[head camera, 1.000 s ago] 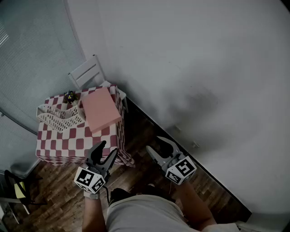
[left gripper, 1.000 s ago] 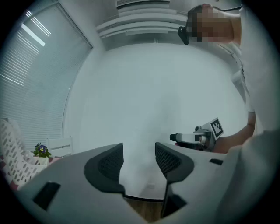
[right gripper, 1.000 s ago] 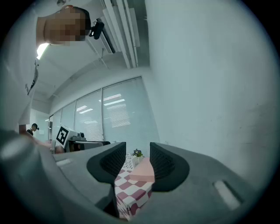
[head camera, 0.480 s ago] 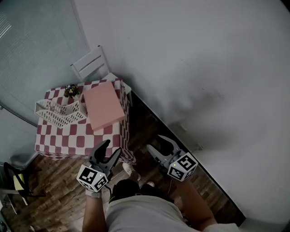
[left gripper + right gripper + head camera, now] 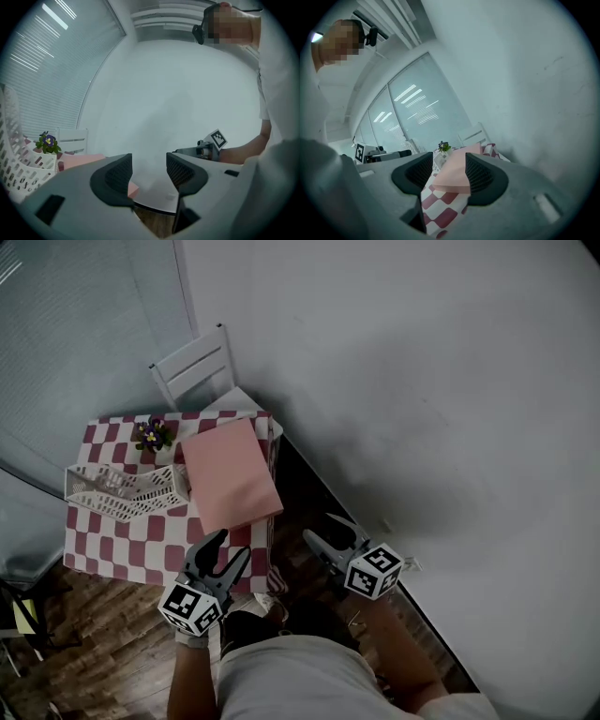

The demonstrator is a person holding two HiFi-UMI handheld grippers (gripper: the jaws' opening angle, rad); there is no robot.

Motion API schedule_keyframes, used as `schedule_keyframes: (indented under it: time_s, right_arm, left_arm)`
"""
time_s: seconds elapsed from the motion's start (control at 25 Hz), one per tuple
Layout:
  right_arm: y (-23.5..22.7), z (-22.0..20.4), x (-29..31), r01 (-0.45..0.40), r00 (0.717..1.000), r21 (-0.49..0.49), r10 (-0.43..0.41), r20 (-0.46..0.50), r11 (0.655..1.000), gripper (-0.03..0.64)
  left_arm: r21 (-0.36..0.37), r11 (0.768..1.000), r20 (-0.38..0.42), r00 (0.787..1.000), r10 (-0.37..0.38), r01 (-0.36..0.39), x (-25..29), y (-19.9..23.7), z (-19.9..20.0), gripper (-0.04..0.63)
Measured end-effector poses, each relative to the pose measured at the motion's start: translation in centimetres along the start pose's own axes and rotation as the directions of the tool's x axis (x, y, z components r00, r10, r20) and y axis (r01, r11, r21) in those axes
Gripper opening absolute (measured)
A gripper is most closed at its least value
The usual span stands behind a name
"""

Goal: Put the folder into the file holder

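Stage: approach, by my reading; neither gripper has reached the table, and the folder is not yet in the holder.
Pink folder [image 5: 230, 474]: lies flat and closed on the right part of the table, and its near right corner juts past the table edge.
Why that matters: the overhanging corner likely offers the easiest bite, since a jaw can slide under it without scraping the cloth.
File holder [image 5: 122, 491]: a white perforated rack on the left part of the table, just beside the folder's left edge; whether they touch is unclear.
Table [image 5: 141, 540]: small, draped in a red-and-white checked cloth, pushed close to the wall corner.
Flower pot [image 5: 153, 435]: purple blooms at the table's back, behind the holder and near the folder's far left corner.
White chair [image 5: 197, 371]: stands behind the table, clear of the work.
Left gripper [image 5: 230, 545]: held low in front of the table's near edge, jaws apart with nothing between them.
Right gripper [image 5: 321, 529]: off the table's right side and aimed at the folder's overhanging corner; its jaws are opening and nothing sits between them, the folder lying well beyond.
Next need: probably bring the right gripper's jaws around that corner, while the left one keeps free to steady the holder.
Risk: the light rack could slide on the cloth as the folder goes in.
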State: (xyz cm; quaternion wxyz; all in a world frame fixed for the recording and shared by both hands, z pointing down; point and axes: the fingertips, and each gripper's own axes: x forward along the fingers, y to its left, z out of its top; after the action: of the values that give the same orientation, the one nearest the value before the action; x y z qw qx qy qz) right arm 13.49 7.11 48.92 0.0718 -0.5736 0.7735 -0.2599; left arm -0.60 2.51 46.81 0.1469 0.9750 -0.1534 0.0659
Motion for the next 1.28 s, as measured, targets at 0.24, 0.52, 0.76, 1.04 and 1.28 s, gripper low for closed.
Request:
schedule_keyframes:
  time_s: [0.24,0.52,0.76,1.04,1.28]
  right_arm:
    - [-3.5,-1.1,5.6,0.04,0.994,0.049,-0.034,-0.105,0.998,0.209]
    - [-8.3,-4.5,11.0,0.04,0.963,0.125,-0.005,-0.271,0.991,0.233]
    - [-12.1,-7.2,14.9,0.004,0.924,0.205,0.074,-0.374,0.979,0.253]
    - [-15.1,-10.6,18.6,-0.051,0.853,0.389,0.242,-0.462,0.92,0.279]
    - [-15.1,-12.5,20.8,-0.071,0.788,0.562,0.391,-0.475,0.824,0.314]
  left_arm:
    - [-0.052,0.998,-0.035,0.999,0.017,-0.019,0.0,3.9,-0.7,0.21]
    - [-0.088,0.992,-0.089,0.992,0.084,-0.092,0.0,6.7,-1.7,0.21]
    - [-0.128,0.97,-0.139,0.972,0.187,-0.205,0.6,8.5,-3.2,0.21]
    - [-0.175,0.924,-0.194,0.932,0.307,-0.34,2.1,9.2,-4.3,0.21]
    - [-0.2,0.877,-0.221,0.892,0.395,-0.438,2.8,9.1,-5.2,0.21]
